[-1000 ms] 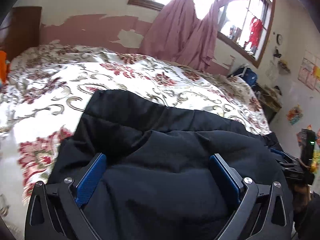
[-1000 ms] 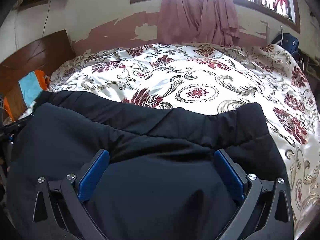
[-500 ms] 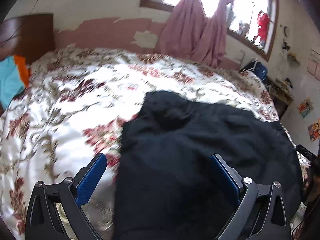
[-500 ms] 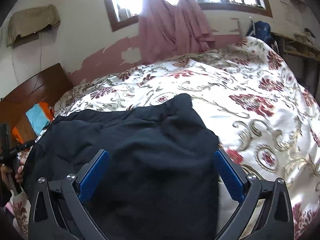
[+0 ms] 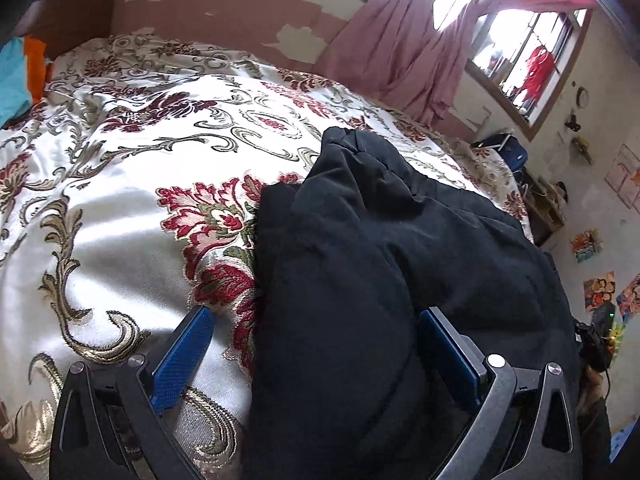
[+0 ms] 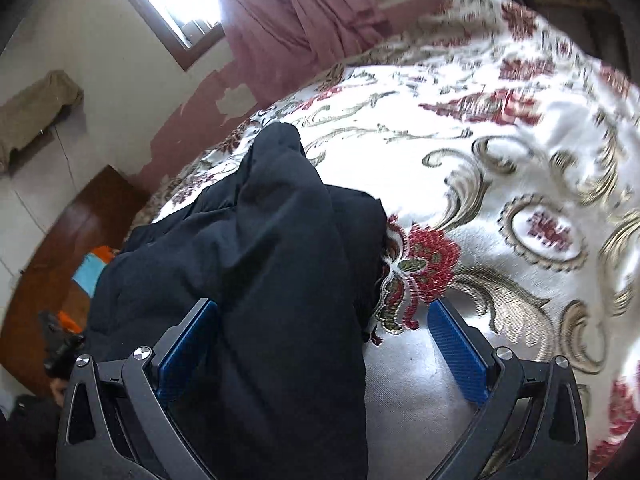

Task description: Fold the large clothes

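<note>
Black garment [image 5: 360, 280] lies bunched on the floral bedspread [image 5: 120, 200]. Your left gripper [image 5: 312, 340] is spread wide: cloth fills the frame's lower right, against the right pad. Your right gripper [image 6: 324, 340] is likewise spread; cloth covers the lower left, touching the left pad.

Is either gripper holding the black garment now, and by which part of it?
Nothing is held. Both the left gripper and the right gripper are wide open over the black garment on the bed.
</note>
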Tool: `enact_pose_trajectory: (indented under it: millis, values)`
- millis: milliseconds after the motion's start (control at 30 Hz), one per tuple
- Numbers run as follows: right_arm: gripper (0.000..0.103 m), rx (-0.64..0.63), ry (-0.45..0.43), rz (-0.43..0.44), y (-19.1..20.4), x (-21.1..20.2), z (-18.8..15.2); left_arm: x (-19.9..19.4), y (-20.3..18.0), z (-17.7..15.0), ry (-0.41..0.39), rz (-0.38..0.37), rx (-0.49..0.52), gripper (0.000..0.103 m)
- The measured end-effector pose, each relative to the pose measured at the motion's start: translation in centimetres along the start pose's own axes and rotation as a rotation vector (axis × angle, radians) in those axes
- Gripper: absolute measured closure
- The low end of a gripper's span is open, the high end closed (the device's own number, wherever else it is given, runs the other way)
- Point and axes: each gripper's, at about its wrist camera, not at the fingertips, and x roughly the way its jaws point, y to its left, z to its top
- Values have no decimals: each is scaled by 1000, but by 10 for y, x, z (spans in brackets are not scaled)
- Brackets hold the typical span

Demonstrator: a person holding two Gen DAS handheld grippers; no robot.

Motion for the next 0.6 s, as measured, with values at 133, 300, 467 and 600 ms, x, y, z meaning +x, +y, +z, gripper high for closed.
enact_pose_trajectory:
  millis: [133,300,467,600]
  values:
    - [1,19,-8,50,-5,3,-3,0,6,-1,-10,-40,-7,0]
    - [1,-39,-16,116,4,4,-5,1,3,1,12,-64,-7,0]
    - [1,-64,25,211,7,15,-2,8,-8,10,83,-113,-1,1]
    - [1,-19,35,247,-1,19,-2,23,-7,19,167,-128,-15,0]
